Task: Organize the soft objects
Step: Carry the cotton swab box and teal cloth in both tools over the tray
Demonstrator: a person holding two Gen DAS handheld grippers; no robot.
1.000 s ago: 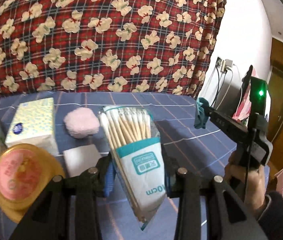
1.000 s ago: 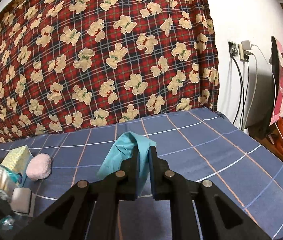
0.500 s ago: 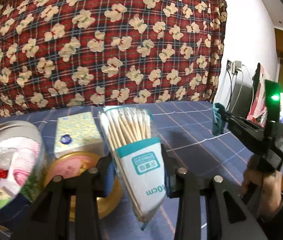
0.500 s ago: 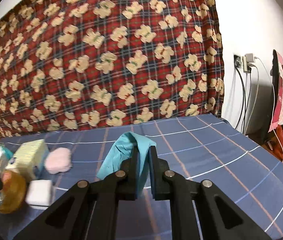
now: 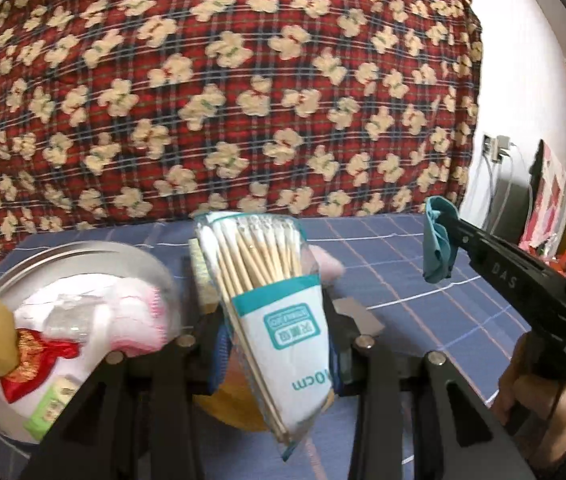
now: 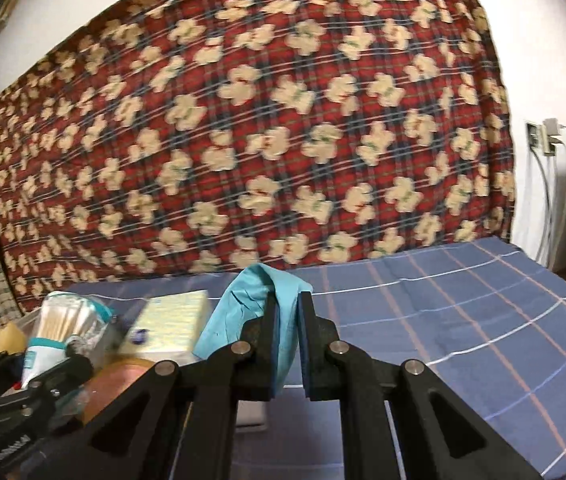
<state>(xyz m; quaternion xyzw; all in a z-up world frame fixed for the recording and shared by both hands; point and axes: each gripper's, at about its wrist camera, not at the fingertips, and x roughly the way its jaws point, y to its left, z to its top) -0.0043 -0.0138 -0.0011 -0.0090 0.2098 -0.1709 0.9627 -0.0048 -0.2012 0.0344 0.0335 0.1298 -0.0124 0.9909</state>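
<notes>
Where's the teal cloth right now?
The teal cloth is pinched in the right gripper, held above the blue plaid sheet, right of the tissue pack.

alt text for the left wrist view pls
The left gripper holds a clear packet of wooden cotton swabs upright, beside a round metal tin of soft items on a blue checked sheet. At right, the right gripper holds a teal cloth.
</notes>
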